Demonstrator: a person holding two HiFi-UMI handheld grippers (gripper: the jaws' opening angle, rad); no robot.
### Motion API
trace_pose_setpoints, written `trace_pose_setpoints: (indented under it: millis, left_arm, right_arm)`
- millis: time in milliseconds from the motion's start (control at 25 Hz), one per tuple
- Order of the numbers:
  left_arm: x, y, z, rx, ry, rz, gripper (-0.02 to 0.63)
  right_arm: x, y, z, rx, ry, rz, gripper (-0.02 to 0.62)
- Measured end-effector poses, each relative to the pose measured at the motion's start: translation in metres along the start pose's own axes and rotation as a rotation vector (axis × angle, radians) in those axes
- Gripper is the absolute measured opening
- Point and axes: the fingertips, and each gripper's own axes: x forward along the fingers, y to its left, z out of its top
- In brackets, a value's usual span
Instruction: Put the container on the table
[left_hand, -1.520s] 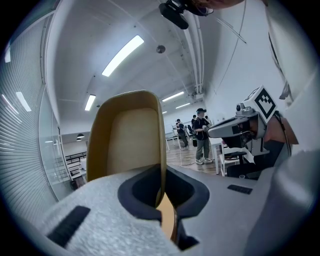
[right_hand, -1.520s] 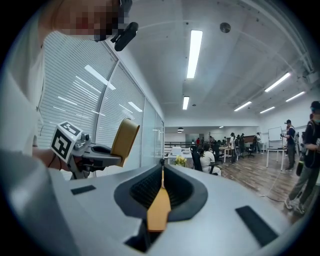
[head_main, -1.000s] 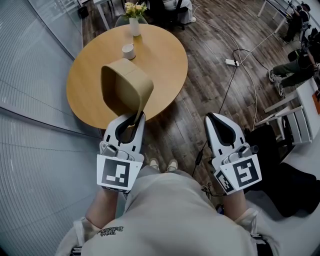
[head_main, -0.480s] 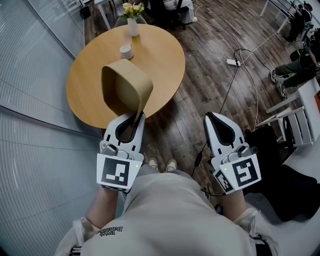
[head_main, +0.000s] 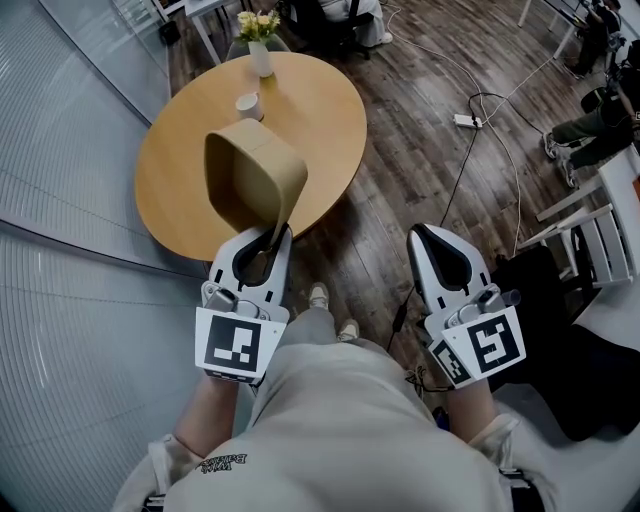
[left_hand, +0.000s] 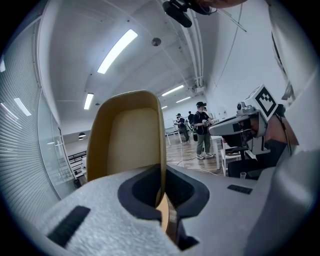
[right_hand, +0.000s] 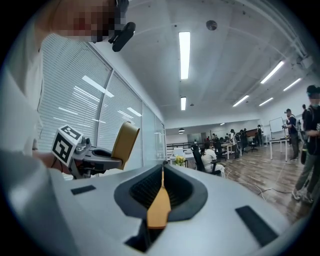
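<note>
Tan container (head_main: 250, 175), clamped in our left hand-held gripper (head_main: 272, 235), hangs above the lower edge of the table (head_main: 325, 115), centre frame; our right hand-held gripper (head_main: 432, 236) is closed, empty.

I see a tan container (head_main: 250, 180), a light brown worktop (head_main: 175, 200), my left tool (head_main: 276, 234) and right tool (head_main: 422, 236) white with black-and-white squares.

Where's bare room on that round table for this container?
The table is bare on its right half, from the cup out to the rim, and along its left rim. The far edge is crowded: cup and flower vase. The container, clamped in the left gripper, hides the near middle.
</note>
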Motion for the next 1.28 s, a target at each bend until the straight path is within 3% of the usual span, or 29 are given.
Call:
trace_pose_setpoints:
  millis: [440,1280]
  left_arm:
    - [0.021,0.021,-0.012,-0.046,0.006,-0.006,0.021]
    - [0.122,0.104,-0.025,-0.076,0.003,-0.062,0.021]
  right_arm:
    - [0.030,-0.006,-0.011,0.000,0.040,-0.004,0.034]
    - [0.146,-0.056,-0.012,-0.007,0.083,-0.051,0.034]
